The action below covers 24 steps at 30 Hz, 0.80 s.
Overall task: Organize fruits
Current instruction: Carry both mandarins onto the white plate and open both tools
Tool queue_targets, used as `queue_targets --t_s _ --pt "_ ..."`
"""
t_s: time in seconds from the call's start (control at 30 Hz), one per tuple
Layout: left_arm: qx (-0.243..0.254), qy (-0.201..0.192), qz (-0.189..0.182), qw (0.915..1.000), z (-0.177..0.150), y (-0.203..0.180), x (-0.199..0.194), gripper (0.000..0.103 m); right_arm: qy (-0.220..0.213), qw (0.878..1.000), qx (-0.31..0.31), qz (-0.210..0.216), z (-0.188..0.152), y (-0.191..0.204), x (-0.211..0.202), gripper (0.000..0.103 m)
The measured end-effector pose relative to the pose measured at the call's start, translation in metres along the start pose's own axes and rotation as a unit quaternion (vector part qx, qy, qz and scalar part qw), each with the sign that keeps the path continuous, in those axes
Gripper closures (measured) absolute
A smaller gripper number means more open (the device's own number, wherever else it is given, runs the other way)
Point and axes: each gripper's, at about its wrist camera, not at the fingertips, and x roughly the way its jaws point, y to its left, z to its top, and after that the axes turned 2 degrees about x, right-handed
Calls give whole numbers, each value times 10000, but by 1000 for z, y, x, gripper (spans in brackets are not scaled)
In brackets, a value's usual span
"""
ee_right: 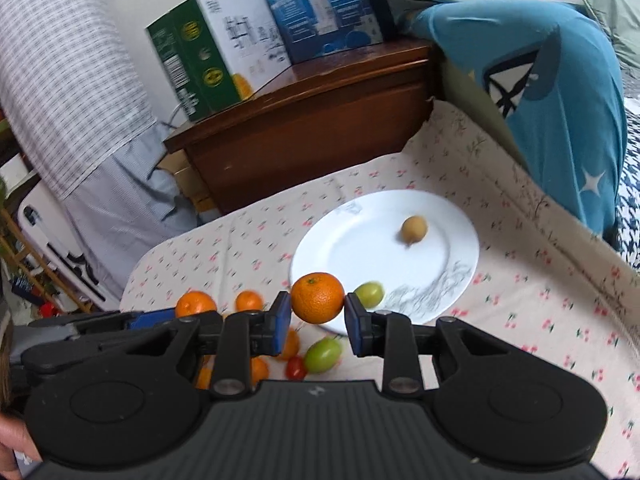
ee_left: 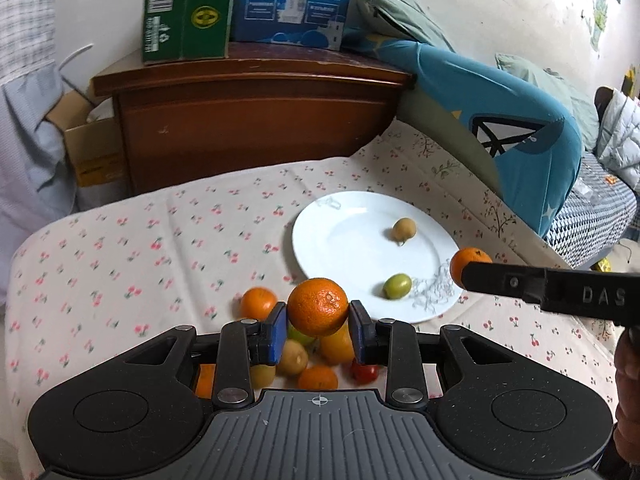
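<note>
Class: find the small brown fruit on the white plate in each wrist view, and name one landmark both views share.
Left wrist: brown fruit right of centre, on the plate's far half.
Right wrist: brown fruit right of centre, on the plate's far half.
Shared landmark: white plate.

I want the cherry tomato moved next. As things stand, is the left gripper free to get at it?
Probably not yet. The left gripper is shut on an orange, so its jaws are full. The cherry tomato lies below it at the edge of the fruit pile, uncovered, so the way looks free once the orange is set down.
</note>
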Motion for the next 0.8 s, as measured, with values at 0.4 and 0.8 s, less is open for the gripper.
queue_targets --t_s 0.4,0.8 --pt "103 163 -180 9997 25 -7 46 73 190 9980 563 -222 23 -30 33 74" --pt "261 582 -160 9978 34 -17 91 73 480 9939 792 -592 27 -44 66 74"
